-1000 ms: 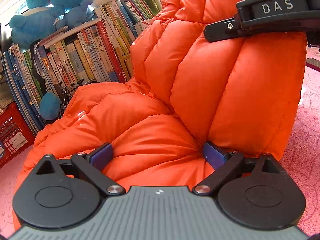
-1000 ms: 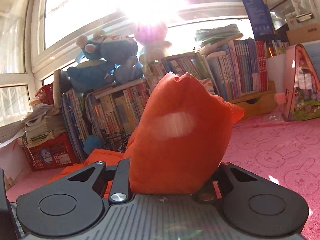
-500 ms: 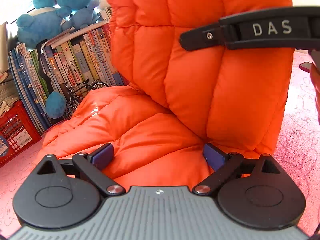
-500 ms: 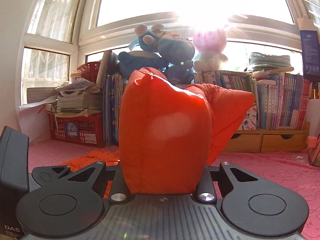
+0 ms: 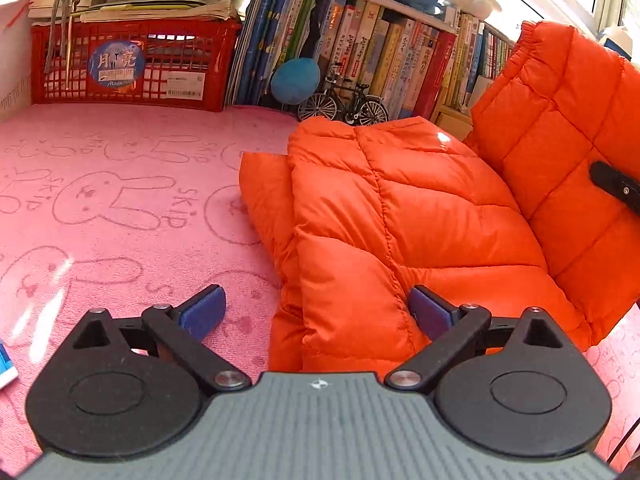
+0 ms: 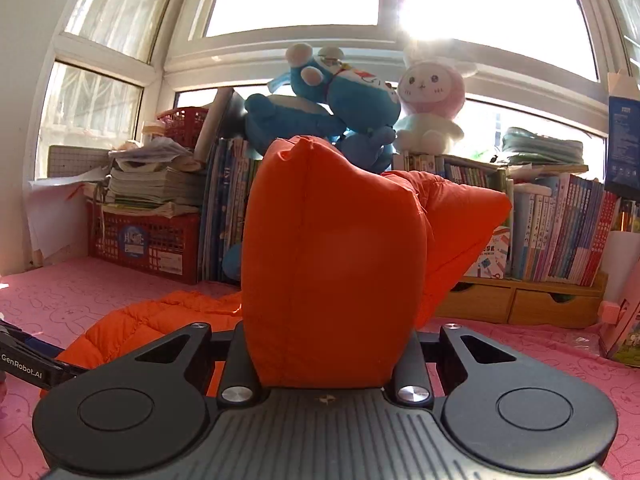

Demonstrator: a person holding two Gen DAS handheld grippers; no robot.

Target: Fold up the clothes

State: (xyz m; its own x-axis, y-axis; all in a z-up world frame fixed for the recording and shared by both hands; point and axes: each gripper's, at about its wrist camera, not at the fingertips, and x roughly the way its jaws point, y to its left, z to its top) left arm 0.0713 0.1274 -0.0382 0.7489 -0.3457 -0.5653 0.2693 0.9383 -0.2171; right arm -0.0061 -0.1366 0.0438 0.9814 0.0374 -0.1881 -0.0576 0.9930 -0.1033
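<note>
Orange puffer jacket (image 5: 400, 216) on a pink "SKIP" bunny mat (image 5: 120, 200). Left gripper (image 5: 316, 312) spread wide; right gripper (image 6: 326, 356) pinches a jacket fold. "GenRobot.AI" label visible.

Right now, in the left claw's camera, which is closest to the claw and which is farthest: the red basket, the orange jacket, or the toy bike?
1. Orange jacket: right at the left claw, between its open fingers, on the right.
2. Toy bike: beyond the jacket, in front of the books.
3. Red basket: far back on the left, though nearly level with the bike.
</note>
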